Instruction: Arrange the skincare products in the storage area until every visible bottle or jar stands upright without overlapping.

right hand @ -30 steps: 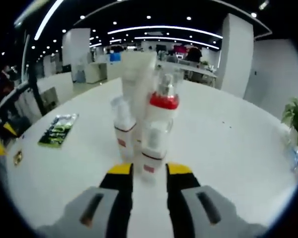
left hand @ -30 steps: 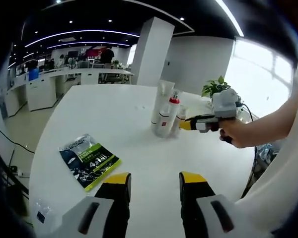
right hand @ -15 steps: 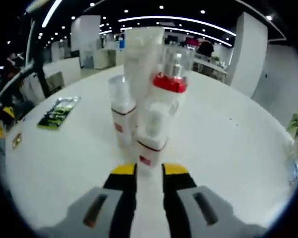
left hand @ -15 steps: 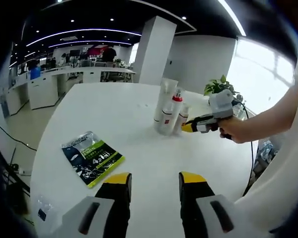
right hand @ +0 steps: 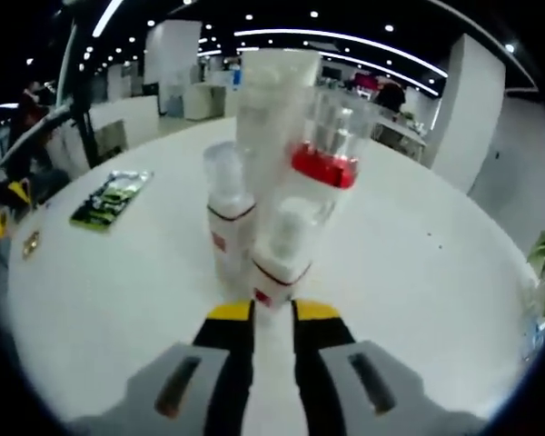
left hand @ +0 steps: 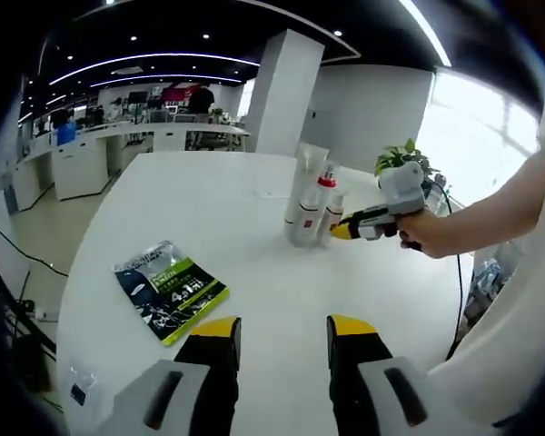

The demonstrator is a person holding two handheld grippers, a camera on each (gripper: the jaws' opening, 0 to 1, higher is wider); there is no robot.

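I am working over a big white table (left hand: pixel 209 209), where the skincare cluster is standing upright toward the far side, near a potted plant (left hand: pixel 397 159). A green packet (left hand: pixel 168 289) is lying flat near my left gripper (left hand: pixel 281 334), whose jaws are standing spread over bare tabletop. My right gripper (right hand: pixel 271 312) is sitting just in front of the small bottle (right hand: pixel 282 250), jaws nearly pressed together with only a slim gap, pinching nothing. I judge I am nudging this bottle clear of its neighbours, so I should be pushing low and gently to avoid toppling the group. I am counting four products: one tall tube (right hand: pixel 268 118), one red-collared spray bottle (right hand: pixel 331 168), and two small capped bottles, the second (right hand: pixel 227 218) beside the first.
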